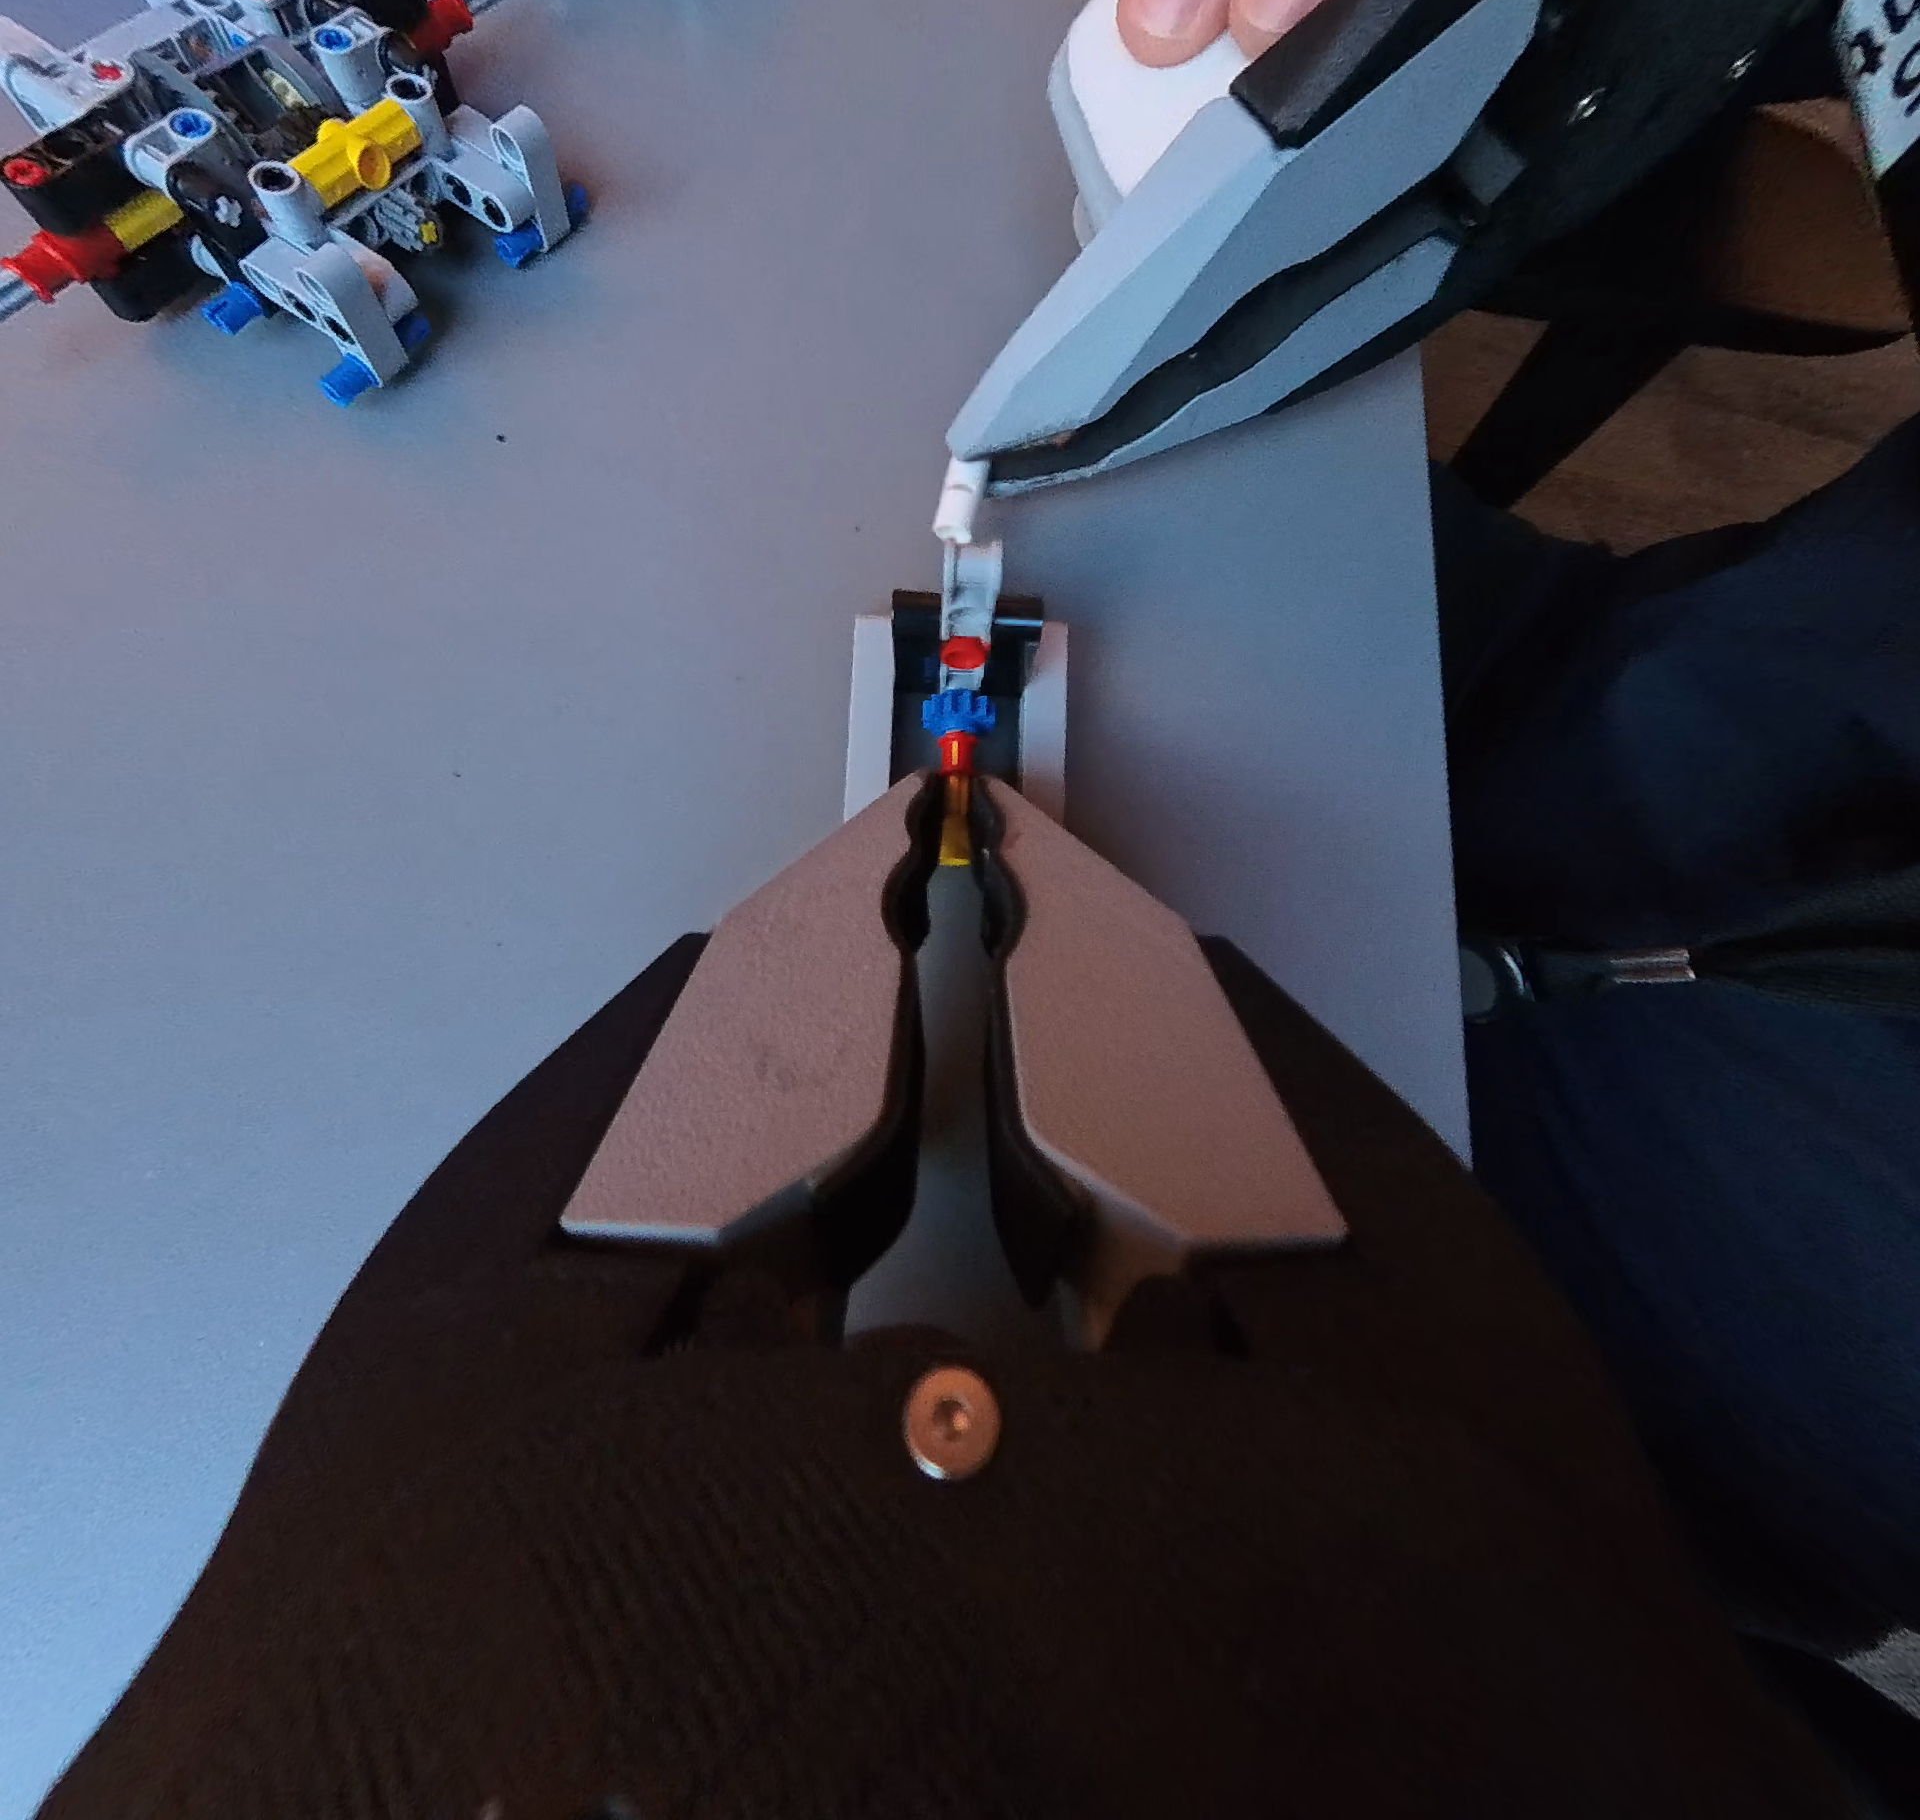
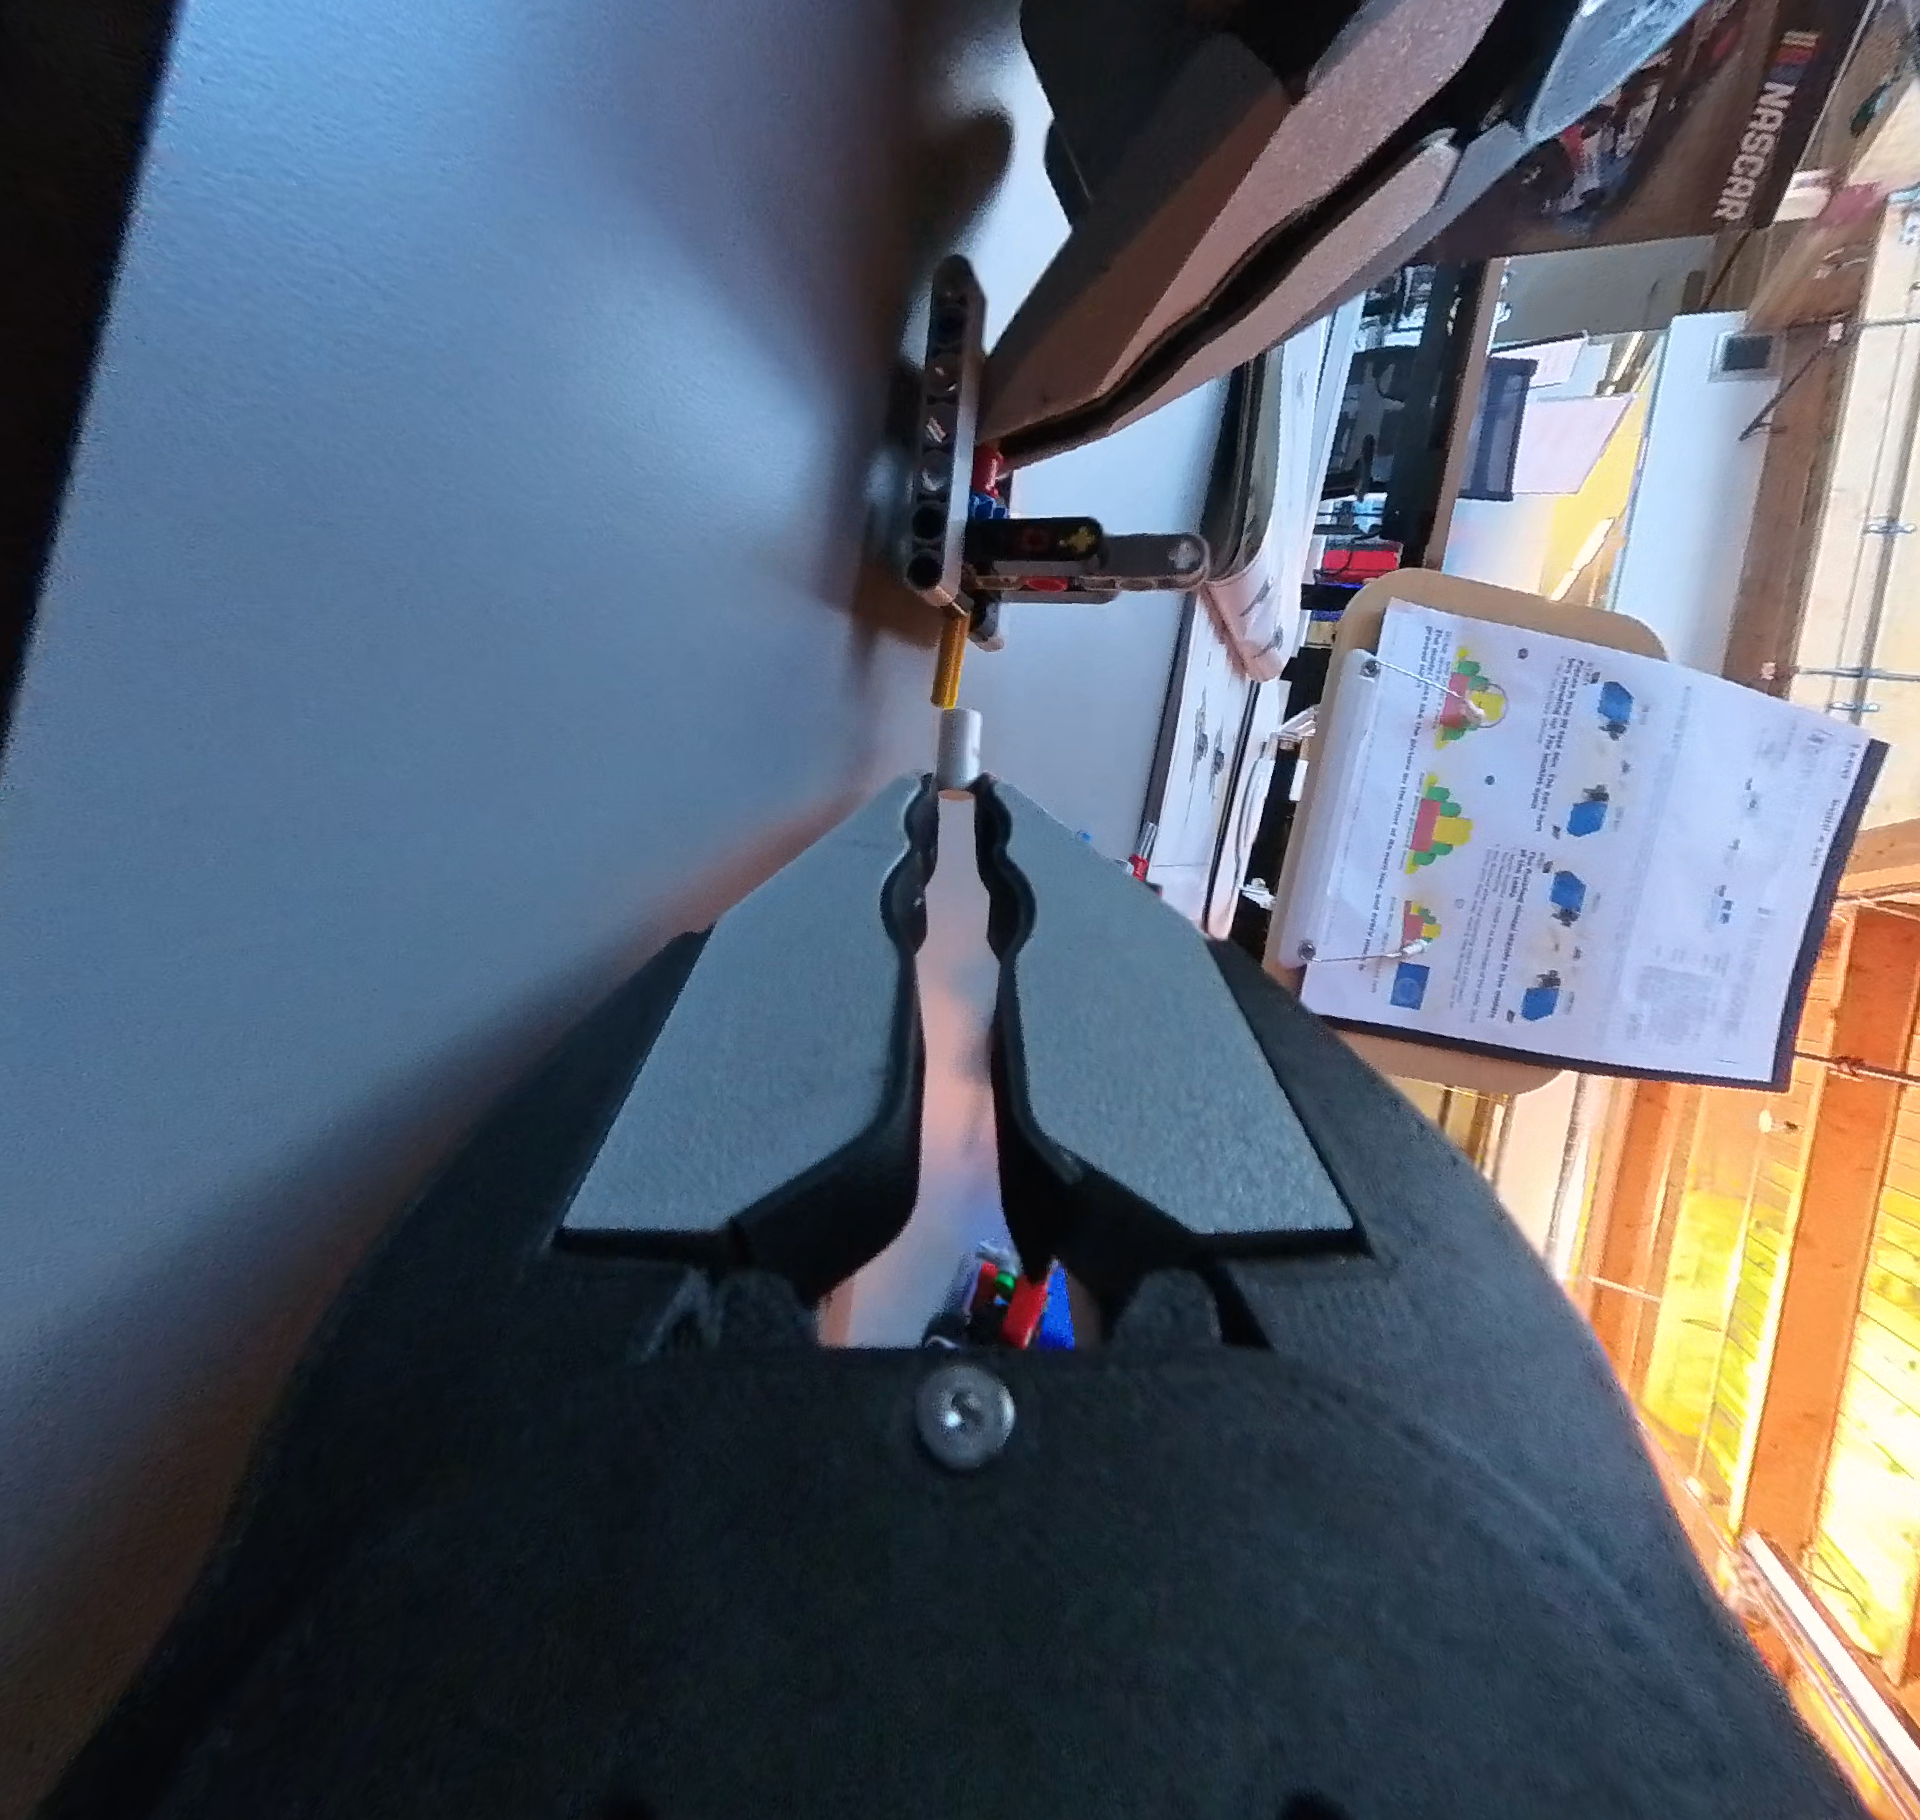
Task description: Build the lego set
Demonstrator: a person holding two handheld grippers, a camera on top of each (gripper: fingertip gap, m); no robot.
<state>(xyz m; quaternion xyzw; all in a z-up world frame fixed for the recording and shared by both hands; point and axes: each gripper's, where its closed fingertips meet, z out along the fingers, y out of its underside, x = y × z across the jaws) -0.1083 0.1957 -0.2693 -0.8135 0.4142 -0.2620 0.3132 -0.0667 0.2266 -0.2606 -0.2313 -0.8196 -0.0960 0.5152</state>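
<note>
1. We are seeing a finished brick model (image 1: 281, 170) resting at the table's (image 1: 520, 835) far left corner.
2. The left gripper (image 1: 954, 783) is clamping the sub-assembly's yellow axle (image 1: 954, 835) near the right edge.
3. The right gripper (image 2: 956, 788) is pinching a white bush (image 2: 958, 747), just short of the axle tip, not yet seated.

Left wrist view: dim, cool bluish cast; grey table (image 1: 520, 835) evenly lit, soft shadows only. Wide-angle bending toward the edges; 3 to 5 o'clock nearly black. Right wrist view: table (image 2: 468, 420) blurred and smeared at 9 o'clock; warm orange glare at 4 o'clock; instruction sheet (image 2: 1558, 835) fairly sharp.
</note>
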